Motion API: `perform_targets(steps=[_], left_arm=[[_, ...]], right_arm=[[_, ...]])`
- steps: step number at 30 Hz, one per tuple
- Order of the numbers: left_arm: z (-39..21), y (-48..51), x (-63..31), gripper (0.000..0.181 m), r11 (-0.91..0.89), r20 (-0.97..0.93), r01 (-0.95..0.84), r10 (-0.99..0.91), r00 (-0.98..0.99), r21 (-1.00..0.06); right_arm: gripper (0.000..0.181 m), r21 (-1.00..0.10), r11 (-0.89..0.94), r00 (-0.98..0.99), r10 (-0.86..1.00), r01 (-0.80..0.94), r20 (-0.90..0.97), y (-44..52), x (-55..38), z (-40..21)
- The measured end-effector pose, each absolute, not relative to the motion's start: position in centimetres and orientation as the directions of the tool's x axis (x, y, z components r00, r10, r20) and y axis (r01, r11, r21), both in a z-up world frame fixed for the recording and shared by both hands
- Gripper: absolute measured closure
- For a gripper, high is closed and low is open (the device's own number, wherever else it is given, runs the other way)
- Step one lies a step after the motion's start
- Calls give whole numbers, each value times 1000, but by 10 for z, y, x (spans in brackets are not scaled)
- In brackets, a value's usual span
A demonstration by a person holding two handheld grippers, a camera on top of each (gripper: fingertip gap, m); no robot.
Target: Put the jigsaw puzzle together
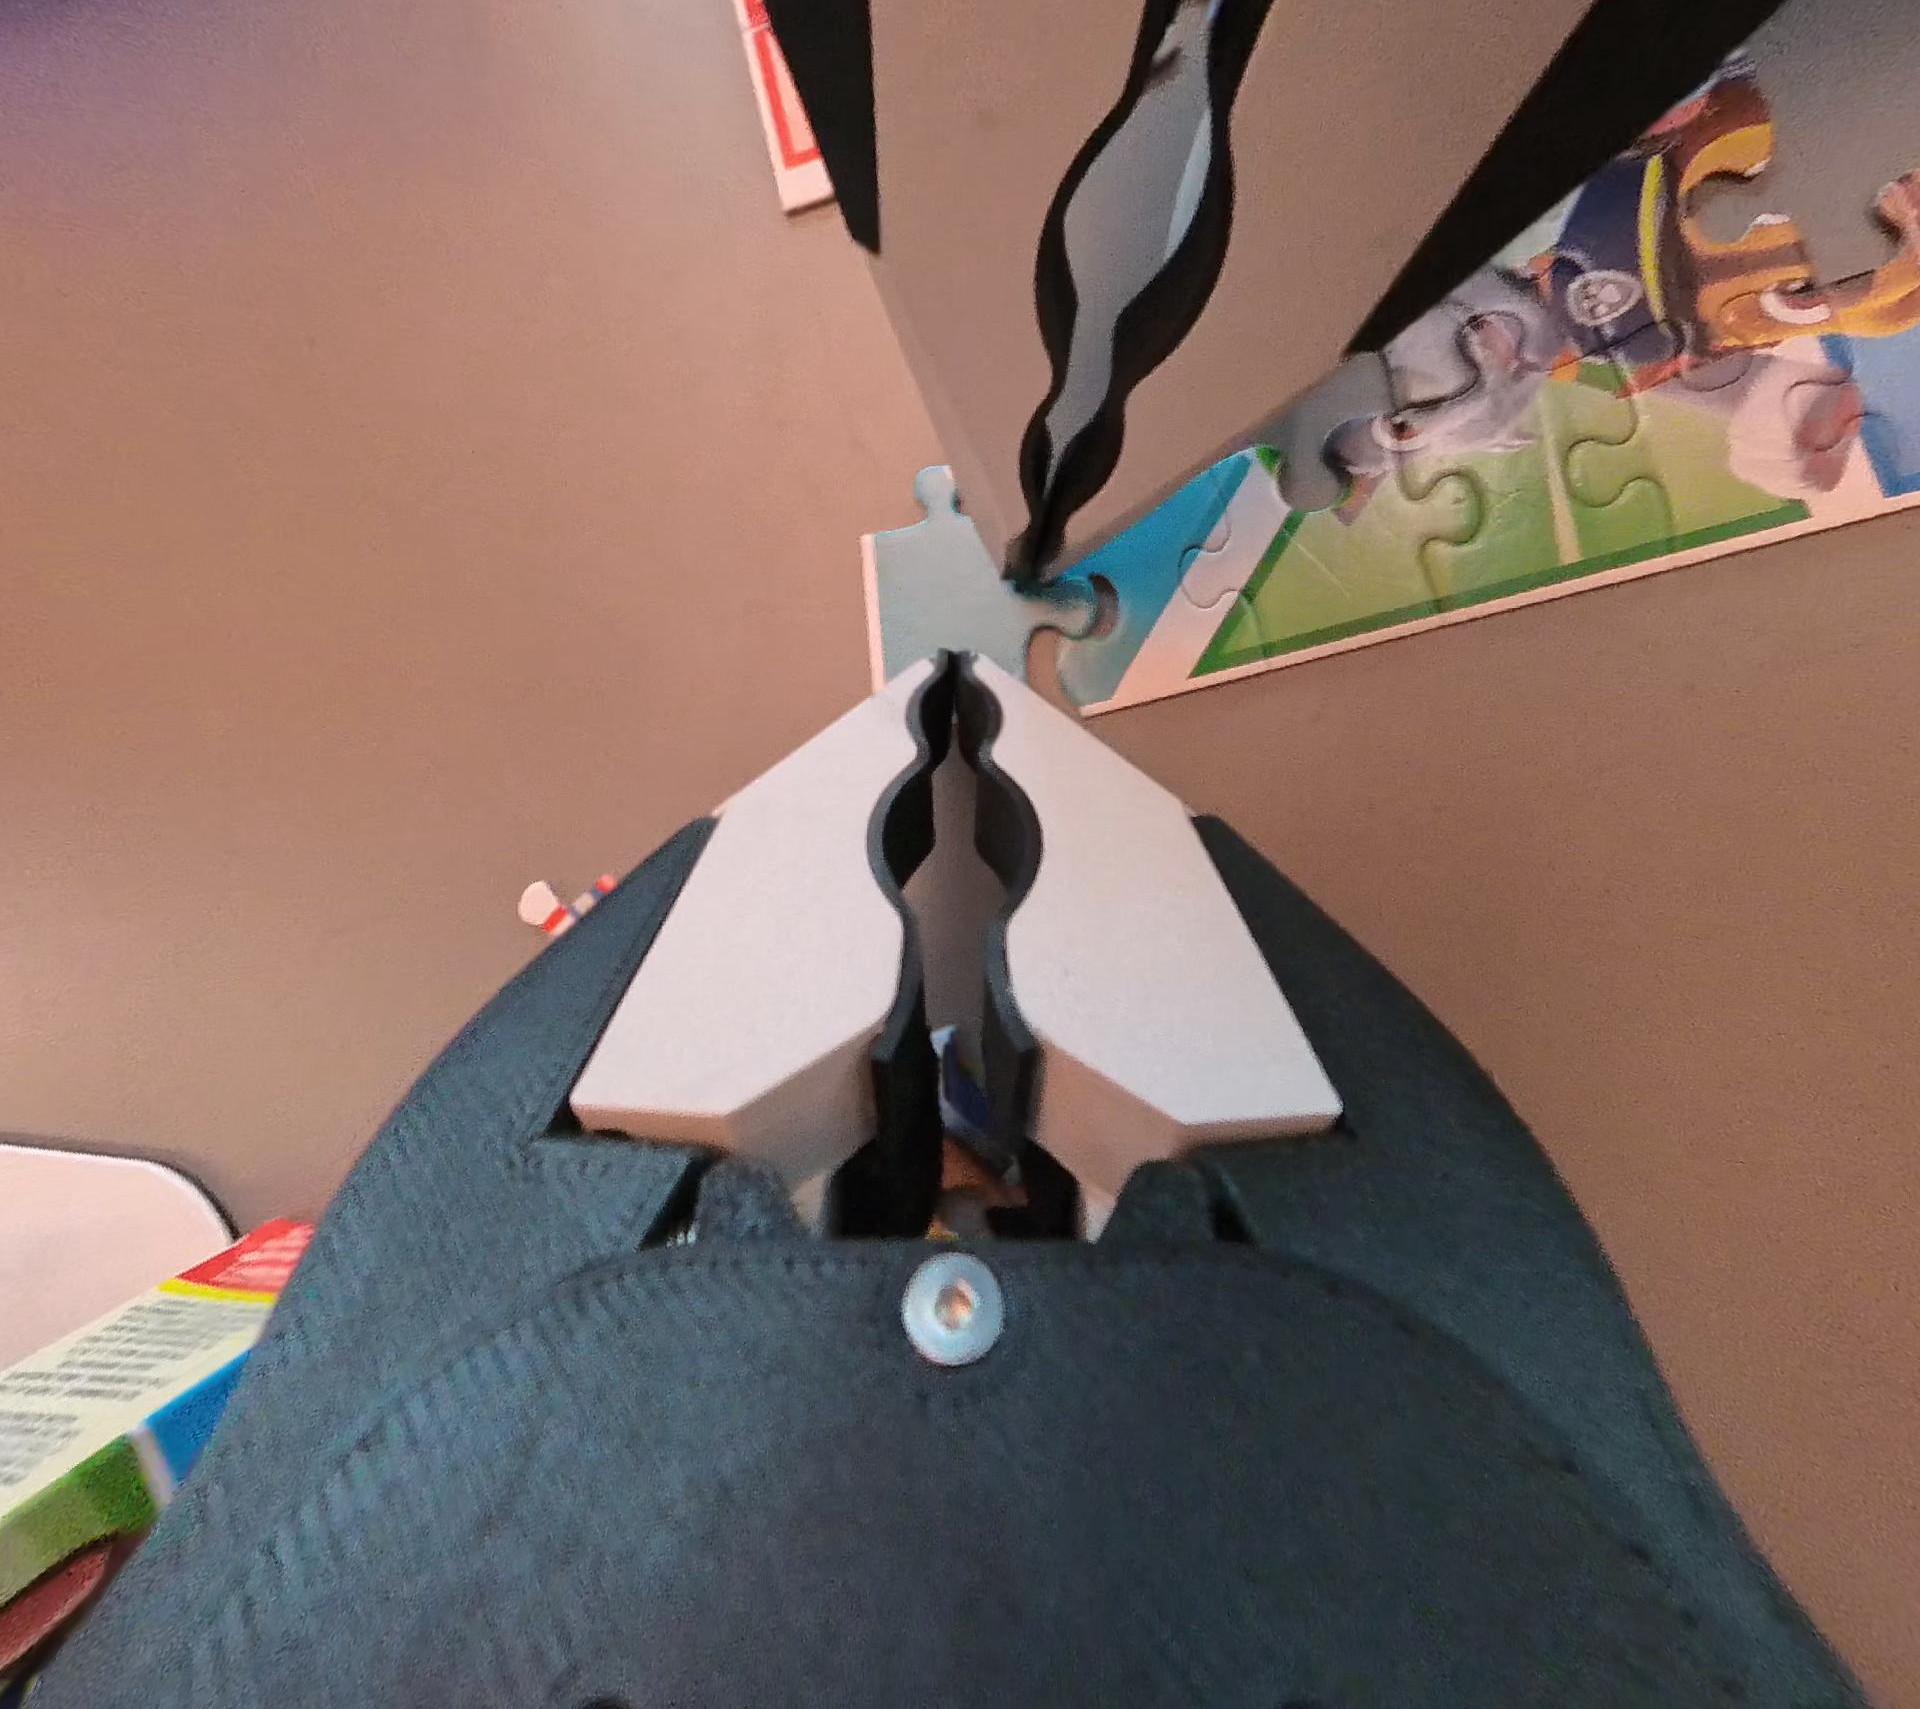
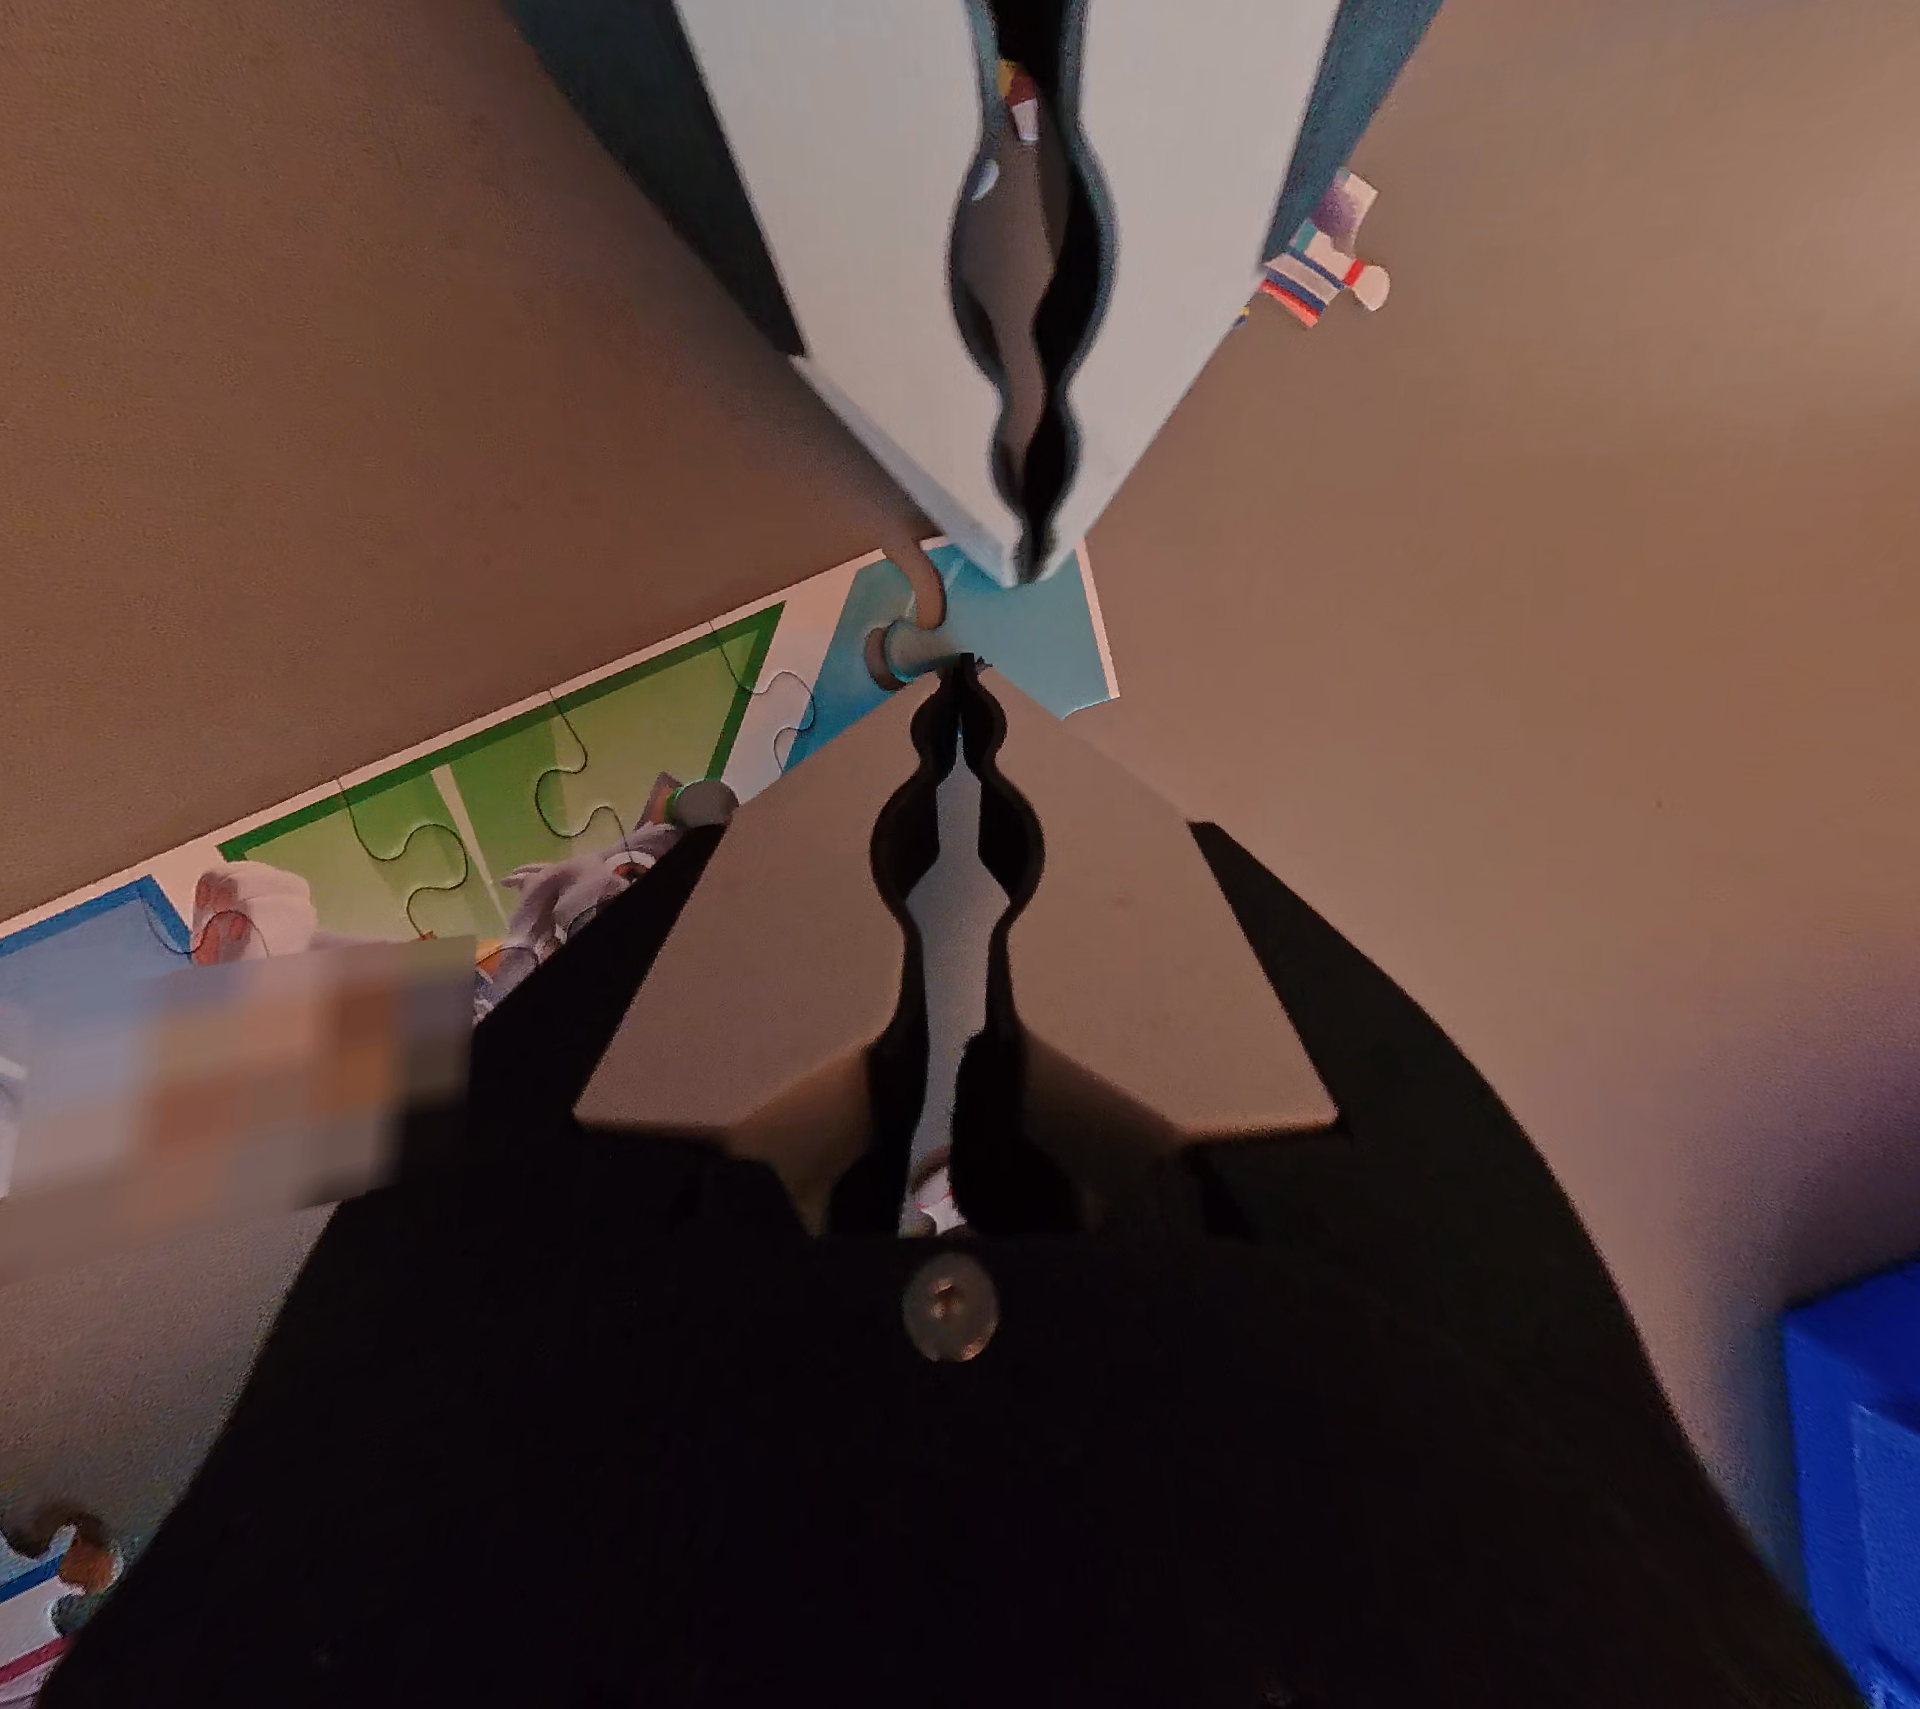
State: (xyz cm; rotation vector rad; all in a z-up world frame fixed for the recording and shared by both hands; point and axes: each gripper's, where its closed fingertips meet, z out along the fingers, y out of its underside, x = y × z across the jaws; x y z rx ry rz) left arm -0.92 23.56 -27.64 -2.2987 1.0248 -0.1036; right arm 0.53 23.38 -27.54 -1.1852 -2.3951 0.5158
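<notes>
A light blue corner puzzle piece (image 1: pixel 935 594) lies flat on the brown table, its tab in the socket at the end of the assembled puzzle strip (image 1: pixel 1507 506). My left gripper (image 1: pixel 951 664), with pale fingers, is shut, its tips on the piece's near edge. My right gripper (image 1: pixel 1029 568), black, comes in from the top, shut, tips on the piece by the tab. In the right wrist view the right gripper (image 2: pixel 966 670) and the left gripper (image 2: pixel 1029 563) meet tip to tip over the same piece (image 2: pixel 1049 636), at the end of the strip (image 2: pixel 499 786).
A loose striped piece (image 2: pixel 1325 267) lies behind the left gripper and also shows in the left wrist view (image 1: pixel 566 904). The puzzle box (image 1: pixel 114 1389) sits at the lower left. A blue block (image 2: pixel 1860 1503) and another loose piece (image 2: pixel 52 1576) lie near the right gripper. A red-bordered puzzle section (image 1: pixel 774 70) lies farther off. My two grippers' fingertips are within a few centimetres of each other. Between my right fingertips and the loose piece (image 2: pixel 52 1576) there is roughly 20 cm.
</notes>
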Motion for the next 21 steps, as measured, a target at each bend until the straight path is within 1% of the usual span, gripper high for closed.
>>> perform_targets(steps=[3, 6, 7, 8, 10, 15, 18, 21], left_arm=[[-275, 233, -10, 181, -527, -156, -643, -694, 703, -556], [-264, 244, -12, 181, -531, -129, -570, -651, 748, -627], [-265, 248, -16, 181, -543, -135, -558, -630, 765, -628], [-268, 251, -21, 181, -553, -148, -553, -611, 778, -623], [-278, 250, -20, 181, -579, -110, -541, -615, 781, -610], [-278, 246, -19, 181, -619, -42, -490, -594, 803, -613], [-278, 240, -17, 181, -644, -10, -484, -595, 804, -592], [-278, 238, -19, 181, -645, -34, -500, -593, 804, -578]], right_arm=[[181, -473, 583, -546, 806, 661, 231, 238, 8, -273], [181, -536, 547, -533, 822, 643, 199, 232, 6, -266], [181, -543, 538, -527, 828, 645, 193, 232, 6, -266], [181, -542, 530, -518, 834, 653, 191, 234, 5, -268], [181, -523, 520, -500, 844, 675, 193, 239, 5, -274], [181, -532, 517, -505, 844, 671, 183, 236, 4, -275], [181, -540, 515, -505, 843, 666, 182, 234, 4, -275], [181, -546, 511, -500, 846, 664, 183, 234, 3, -275]])
